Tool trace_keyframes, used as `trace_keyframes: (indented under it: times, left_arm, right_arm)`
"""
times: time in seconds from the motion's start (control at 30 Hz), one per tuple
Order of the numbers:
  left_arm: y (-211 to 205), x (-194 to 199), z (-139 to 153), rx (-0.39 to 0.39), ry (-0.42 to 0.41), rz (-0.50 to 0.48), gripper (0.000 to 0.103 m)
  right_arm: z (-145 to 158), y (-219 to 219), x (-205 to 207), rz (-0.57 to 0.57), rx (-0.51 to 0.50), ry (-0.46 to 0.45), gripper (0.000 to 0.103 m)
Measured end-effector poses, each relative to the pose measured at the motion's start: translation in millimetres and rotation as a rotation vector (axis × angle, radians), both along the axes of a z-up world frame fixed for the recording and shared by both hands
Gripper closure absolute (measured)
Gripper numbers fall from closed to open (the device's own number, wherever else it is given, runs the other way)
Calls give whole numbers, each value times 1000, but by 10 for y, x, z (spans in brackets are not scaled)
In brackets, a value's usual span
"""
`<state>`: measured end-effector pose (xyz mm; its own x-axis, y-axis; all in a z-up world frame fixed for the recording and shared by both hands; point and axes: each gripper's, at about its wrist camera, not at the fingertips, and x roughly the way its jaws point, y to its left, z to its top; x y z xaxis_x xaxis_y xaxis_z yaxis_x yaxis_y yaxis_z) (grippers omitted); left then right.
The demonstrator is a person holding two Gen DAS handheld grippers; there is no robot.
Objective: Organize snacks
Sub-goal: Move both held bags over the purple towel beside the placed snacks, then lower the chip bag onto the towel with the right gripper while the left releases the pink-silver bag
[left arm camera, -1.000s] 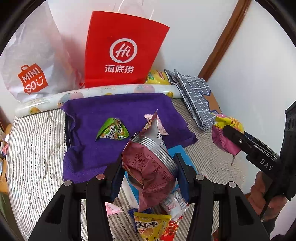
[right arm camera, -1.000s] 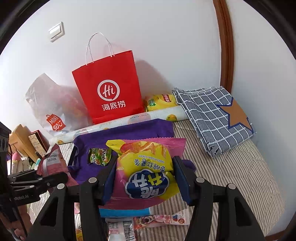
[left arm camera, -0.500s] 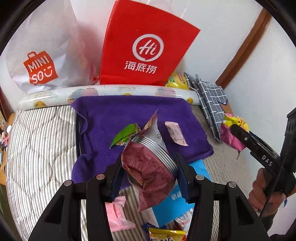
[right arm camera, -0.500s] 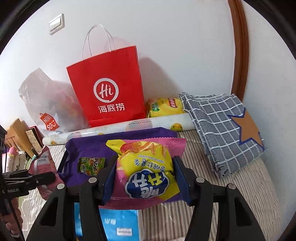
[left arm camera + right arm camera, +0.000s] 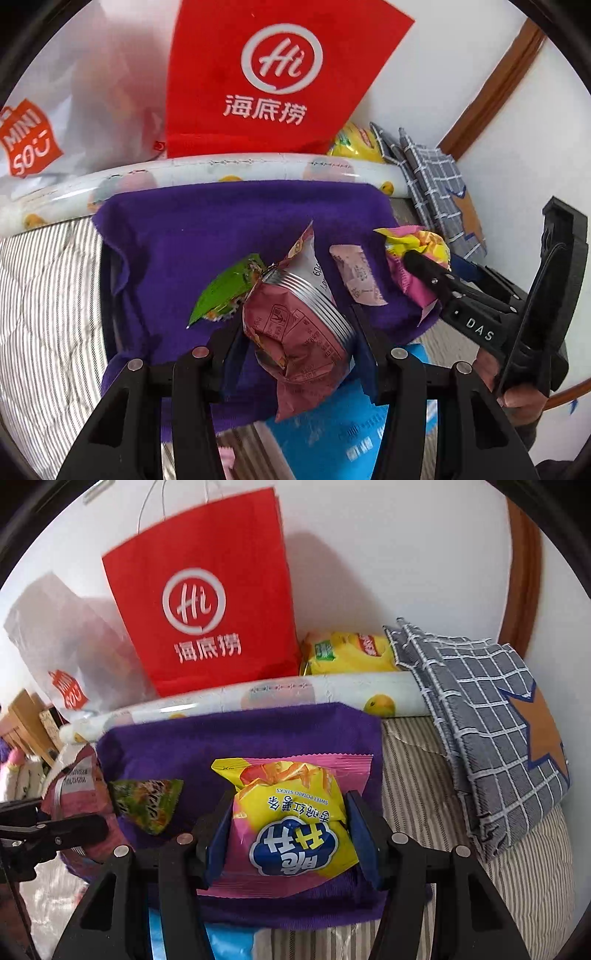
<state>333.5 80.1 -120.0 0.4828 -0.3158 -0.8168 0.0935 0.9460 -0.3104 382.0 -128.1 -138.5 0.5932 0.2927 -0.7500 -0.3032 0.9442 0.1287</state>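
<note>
Both pairs of jaws are closed partway, each squeezing a puffy snack bag. The left gripper (image 5: pixel 295 332) pinches a maroon snack bag (image 5: pixel 295 332) with a silver ribbed band, its blue pads pressing both sides; the bag hangs above the near edge of a purple towel (image 5: pixel 221 221). The right gripper (image 5: pixel 288 834) clamps a yellow and pink sweet potato stick bag (image 5: pixel 291 812), held upside down over the near right part of the same towel.

The towel is spread on a striped bed (image 5: pixel 424 775). A red paper bag (image 5: pixel 207 590) with a white "Hi" logo stands against the wall beyond the towel's far edge, with a pale Miniso plastic bag (image 5: pixel 55 110) to its left. A folded grey checked cloth (image 5: pixel 480 701) with an orange star lies at the bed's far right corner. A rolled fruit-print sheet (image 5: pixel 295 698) runs along the towel's far edge. A blue packet (image 5: pixel 332 424) pokes out below the towel's near edge. A yellow chip bag (image 5: pixel 347 653) sits behind the roll, beside the red bag. On the towel lie a green triangular snack packet (image 5: pixel 147 801) toward its left side and a small pale pink packet (image 5: pixel 358 275) toward its right
</note>
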Motion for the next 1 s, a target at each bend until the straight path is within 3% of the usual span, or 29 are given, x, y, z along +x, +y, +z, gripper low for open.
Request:
trace_keyframes:
  times: [0.2, 0.57, 0.67, 0.8, 1.0]
  left_arm:
    - [-29, 109, -222, 18, 40, -5, 52]
    - [-23, 109, -296, 7, 64, -6, 51]
    - [-22, 108, -303, -5, 84, -2, 44]
    - [-18, 31, -222, 15, 66, 31, 27]
    - [-38, -187, 12, 44, 26, 38, 24]
  right_arm:
    - [-186, 20, 77, 3, 3, 47, 47]
    - [-131, 18, 37, 22, 3, 54, 43]
    - [-46, 4, -24, 21, 8, 38, 29]
    - [119, -33, -139, 5, -2, 7, 28]
    - [413, -171, -450, -43, -10, -63, 28]
